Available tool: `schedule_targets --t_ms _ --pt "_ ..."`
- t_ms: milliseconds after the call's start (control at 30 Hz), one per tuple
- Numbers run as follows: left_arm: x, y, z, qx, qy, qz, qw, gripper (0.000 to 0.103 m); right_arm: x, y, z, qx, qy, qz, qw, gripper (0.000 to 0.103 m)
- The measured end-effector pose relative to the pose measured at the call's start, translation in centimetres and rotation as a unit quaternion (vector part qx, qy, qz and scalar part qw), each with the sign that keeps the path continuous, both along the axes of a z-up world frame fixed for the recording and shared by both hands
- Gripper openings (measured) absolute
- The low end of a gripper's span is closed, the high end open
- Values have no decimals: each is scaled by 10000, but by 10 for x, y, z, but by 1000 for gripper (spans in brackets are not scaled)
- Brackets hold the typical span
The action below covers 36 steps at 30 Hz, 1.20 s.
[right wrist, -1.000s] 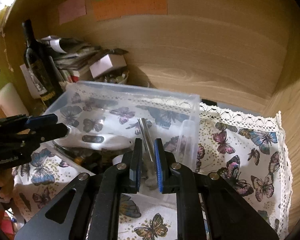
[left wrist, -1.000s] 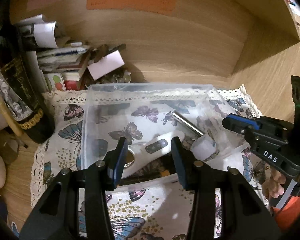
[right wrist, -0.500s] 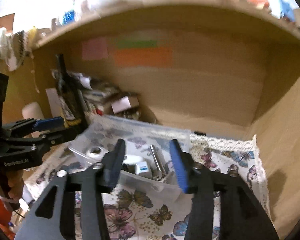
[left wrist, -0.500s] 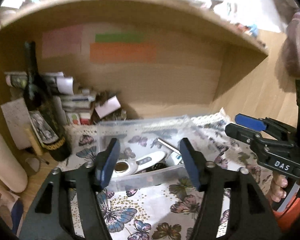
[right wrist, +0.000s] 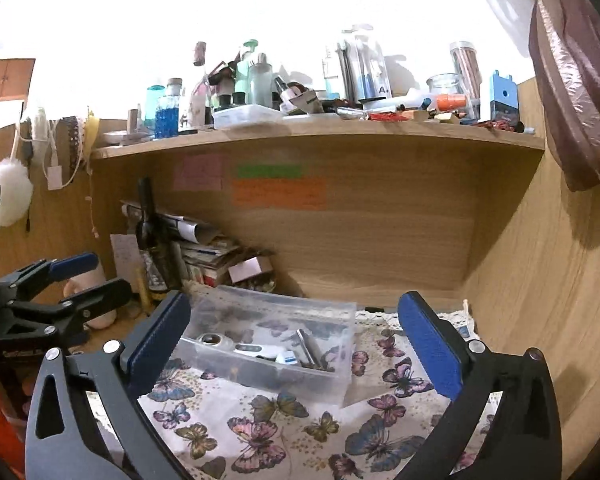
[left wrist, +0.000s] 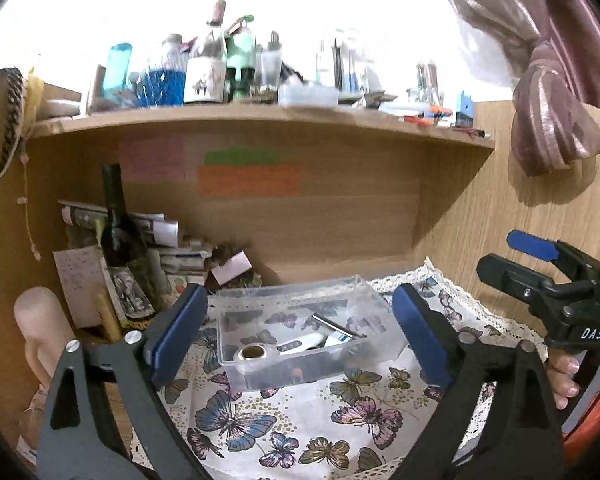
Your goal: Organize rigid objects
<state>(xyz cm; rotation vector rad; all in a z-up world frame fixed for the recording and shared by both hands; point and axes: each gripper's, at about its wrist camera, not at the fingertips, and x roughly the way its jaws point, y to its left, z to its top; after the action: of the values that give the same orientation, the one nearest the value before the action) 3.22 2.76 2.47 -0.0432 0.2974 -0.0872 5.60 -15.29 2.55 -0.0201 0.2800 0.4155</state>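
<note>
A clear plastic box (left wrist: 236, 304) (right wrist: 340, 384) stands on a butterfly-print cloth (left wrist: 284, 432) (right wrist: 260, 432) in a wooden desk nook. It holds a white thermometer (left wrist: 304, 344) (right wrist: 252, 347), a tape roll (left wrist: 251, 353) (right wrist: 210, 339), a metal rod (left wrist: 334, 324) (right wrist: 306, 346) and a small white-and-blue item (right wrist: 287, 357). My left gripper (left wrist: 300, 330) is wide open and empty, held back from the box. My right gripper (right wrist: 296, 340) is wide open and empty too, also back from it. Each gripper shows at the edge of the other's view.
A dark wine bottle (left wrist: 120, 240) (right wrist: 152, 240) and a heap of papers and books (left wrist: 168, 252) (right wrist: 204, 248) stand left of the box. A crowded shelf (left wrist: 260, 116) (right wrist: 320, 128) runs overhead. Wooden walls close the back and right.
Both grippers have pulled back and up from the box, and their jaws have opened wide. The right one was nearly shut over the box a second ago.
</note>
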Motion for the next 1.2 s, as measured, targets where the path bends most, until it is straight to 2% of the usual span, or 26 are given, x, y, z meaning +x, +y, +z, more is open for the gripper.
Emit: schedule_targets --t_ms 500,1200 --pt "-3 6 3 -238 -100 45 9997 101 -3 -3 -2 73 112 25 9999 103" --pt "3 9 0 -263 -44 -27 9996 102 -2 -1 -1 71 48 131 9999 103"
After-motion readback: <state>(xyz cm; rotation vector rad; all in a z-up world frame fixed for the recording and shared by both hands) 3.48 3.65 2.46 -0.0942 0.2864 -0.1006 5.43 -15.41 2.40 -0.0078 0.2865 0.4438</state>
